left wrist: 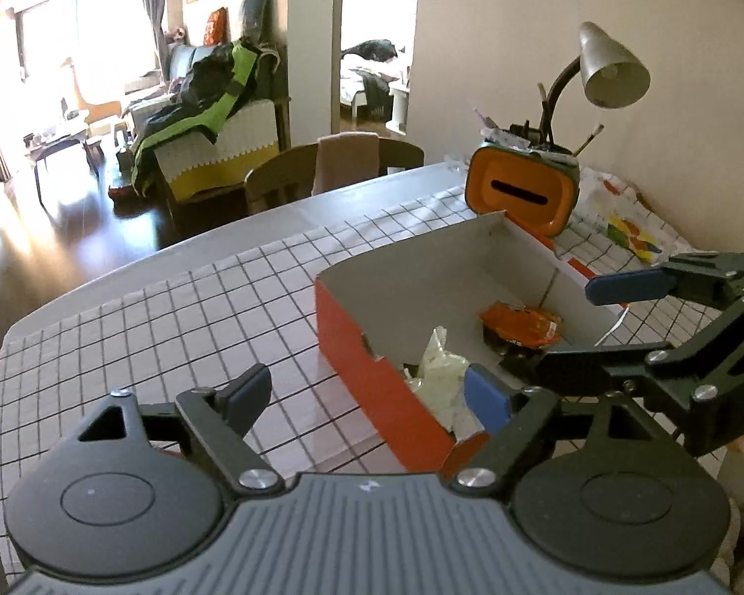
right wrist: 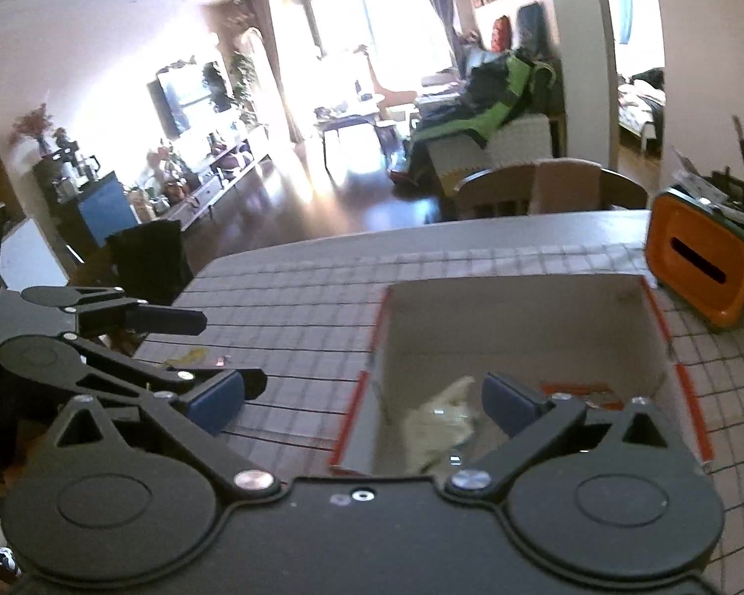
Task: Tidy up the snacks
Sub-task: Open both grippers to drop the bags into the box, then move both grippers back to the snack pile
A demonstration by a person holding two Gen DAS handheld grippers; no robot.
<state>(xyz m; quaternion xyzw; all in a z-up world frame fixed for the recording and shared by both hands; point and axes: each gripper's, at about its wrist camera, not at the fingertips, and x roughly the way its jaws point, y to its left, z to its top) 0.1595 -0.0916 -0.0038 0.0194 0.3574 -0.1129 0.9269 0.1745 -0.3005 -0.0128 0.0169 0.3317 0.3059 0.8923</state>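
Note:
An open orange cardboard box [left wrist: 352,332] with a grey inside stands on the checked tablecloth; it also shows in the right wrist view [right wrist: 521,327]. Inside lie a pale yellowish snack packet [left wrist: 439,372] and an orange snack packet [left wrist: 521,325]; both show in the right wrist view, the pale one [right wrist: 444,421] blurred and the orange one [right wrist: 583,391] partly hidden. My left gripper [left wrist: 367,396] is open and empty at the box's near left corner. My right gripper [right wrist: 364,401] is open and empty over the box's near end; it shows from the side in the left wrist view [left wrist: 565,327].
An orange tissue box [left wrist: 521,193] with pens behind it and a grey desk lamp [left wrist: 610,67] stand at the far right of the table by the wall. A colourful cloth [left wrist: 625,228] lies beside them. A wooden chair [left wrist: 332,168] stands at the table's far edge.

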